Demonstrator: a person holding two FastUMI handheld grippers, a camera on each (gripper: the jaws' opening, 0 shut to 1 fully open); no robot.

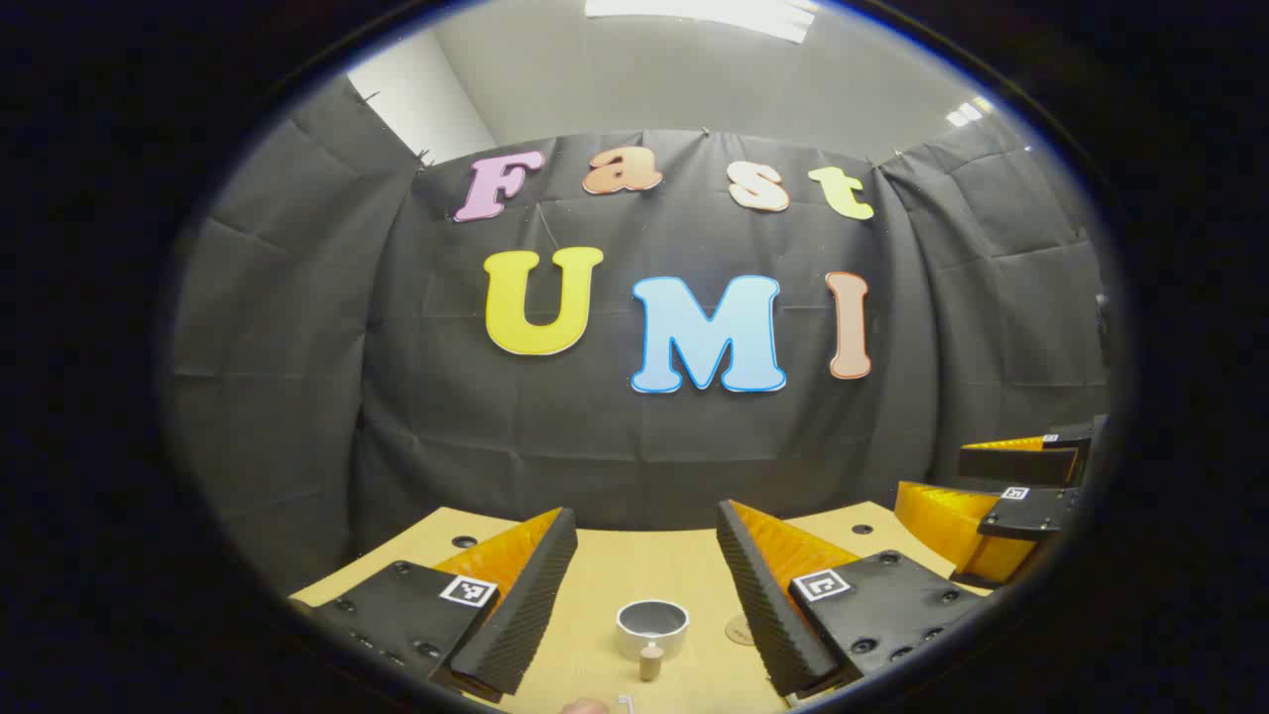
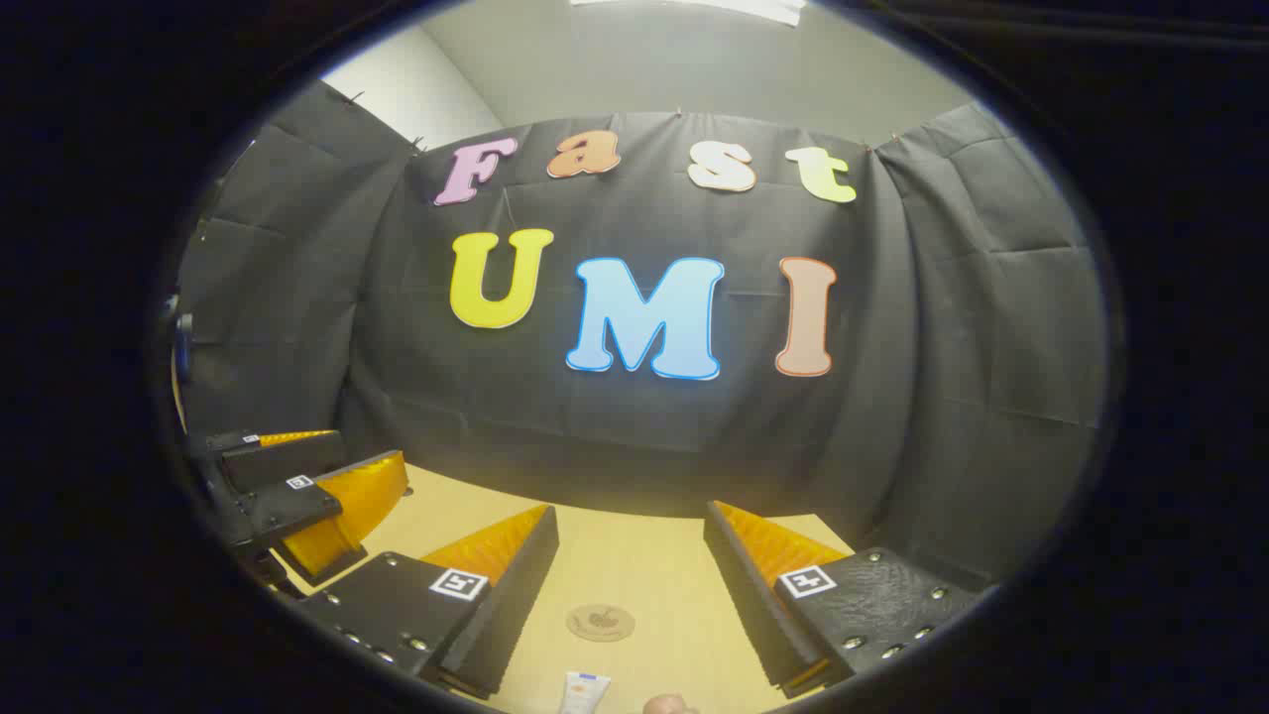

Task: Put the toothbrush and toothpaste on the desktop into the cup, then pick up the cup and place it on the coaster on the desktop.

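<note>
Hovering level above the desktop (image 1: 595,575), both tongs, left (image 1: 644,555) and right (image 2: 630,555), gape apart, gripping nothing.

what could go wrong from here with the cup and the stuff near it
1. The small white round cup looks light; a toothbrush pushed against its rim may tip it.
2. The white toothpaste tube lies at the near table edge, hard to watch while grasping.
3. Both tongs stand open close together and could collide.

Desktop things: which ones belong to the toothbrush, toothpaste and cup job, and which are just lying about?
Job:
cup
coaster
toothpaste tube

Just lying about, or unclear:
small tan stub in front of the cup; I cannot tell what it is
</note>
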